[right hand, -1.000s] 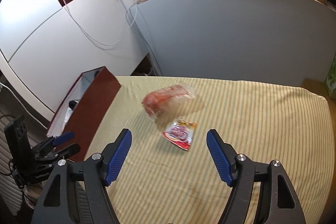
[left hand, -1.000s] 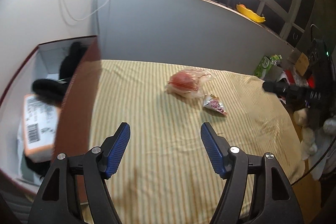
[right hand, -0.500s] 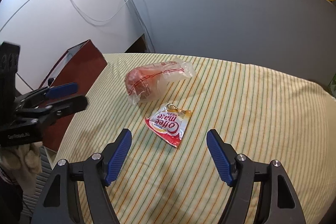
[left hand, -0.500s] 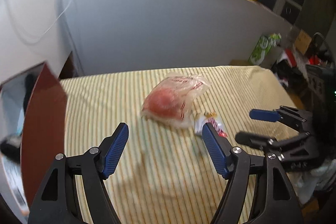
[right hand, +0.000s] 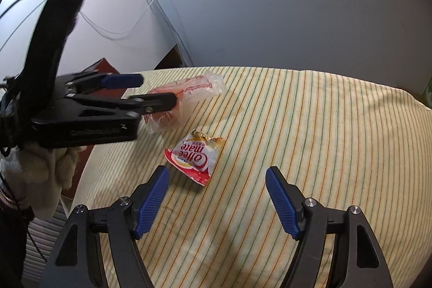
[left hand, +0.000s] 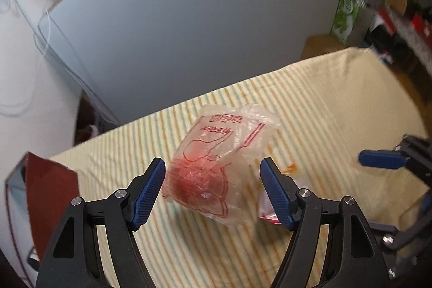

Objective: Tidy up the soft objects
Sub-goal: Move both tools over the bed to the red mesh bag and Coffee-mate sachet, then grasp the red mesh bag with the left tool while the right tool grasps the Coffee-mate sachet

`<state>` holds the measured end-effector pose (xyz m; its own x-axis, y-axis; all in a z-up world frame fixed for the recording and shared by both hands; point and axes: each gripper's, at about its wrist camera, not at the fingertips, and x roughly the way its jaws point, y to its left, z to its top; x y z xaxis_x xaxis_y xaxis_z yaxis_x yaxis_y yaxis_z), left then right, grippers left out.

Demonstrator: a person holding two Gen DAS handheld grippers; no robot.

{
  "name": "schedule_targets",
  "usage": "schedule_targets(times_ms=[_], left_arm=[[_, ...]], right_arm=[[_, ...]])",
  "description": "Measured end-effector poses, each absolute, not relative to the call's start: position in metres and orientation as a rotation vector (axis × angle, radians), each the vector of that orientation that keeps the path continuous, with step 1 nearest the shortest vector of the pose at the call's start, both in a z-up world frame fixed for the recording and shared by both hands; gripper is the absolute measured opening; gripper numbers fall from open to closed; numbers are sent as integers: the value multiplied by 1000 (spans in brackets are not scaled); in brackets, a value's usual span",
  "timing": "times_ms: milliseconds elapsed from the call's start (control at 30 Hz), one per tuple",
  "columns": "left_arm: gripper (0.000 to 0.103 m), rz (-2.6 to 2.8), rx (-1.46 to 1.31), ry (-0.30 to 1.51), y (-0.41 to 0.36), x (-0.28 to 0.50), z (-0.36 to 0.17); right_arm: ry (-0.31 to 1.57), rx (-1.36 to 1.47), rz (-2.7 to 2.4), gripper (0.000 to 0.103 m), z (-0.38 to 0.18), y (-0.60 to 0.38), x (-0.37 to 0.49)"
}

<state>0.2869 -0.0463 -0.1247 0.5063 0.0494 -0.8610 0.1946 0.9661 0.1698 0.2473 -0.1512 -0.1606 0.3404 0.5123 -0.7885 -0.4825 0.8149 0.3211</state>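
A clear plastic bag with a red soft thing inside [left hand: 208, 174] lies on the striped cloth. My left gripper [left hand: 213, 188] is open, its blue fingers on either side of the bag's near end; it also shows in the right wrist view [right hand: 151, 91] around the bag [right hand: 194, 91]. A red and white Coffee mate sachet [right hand: 195, 155] lies just right of the bag, partly hidden behind the left gripper's right finger [left hand: 275, 193]. My right gripper [right hand: 217, 193] is open and empty, just short of the sachet.
A dark red box [left hand: 48, 193] stands at the table's left edge. A grey panel [left hand: 202, 26] runs behind the table. The striped cloth [right hand: 324, 139] stretches to the right. A green carton [left hand: 348, 15] stands beyond the far right corner.
My left gripper has moved forward and to the right until its open fingers straddle the bag. My right gripper has come closer to the sachet. Both stayed open.
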Motion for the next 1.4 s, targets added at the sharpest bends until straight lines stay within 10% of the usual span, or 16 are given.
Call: schedule_targets(times_ms=[867, 1400], left_arm=[[80, -80, 51, 1109, -6, 320, -165], [55, -115, -23, 1085, -9, 303, -168]], right_arm=[[1007, -238, 660, 70, -194, -74, 254], [982, -271, 649, 45, -191, -69, 249]])
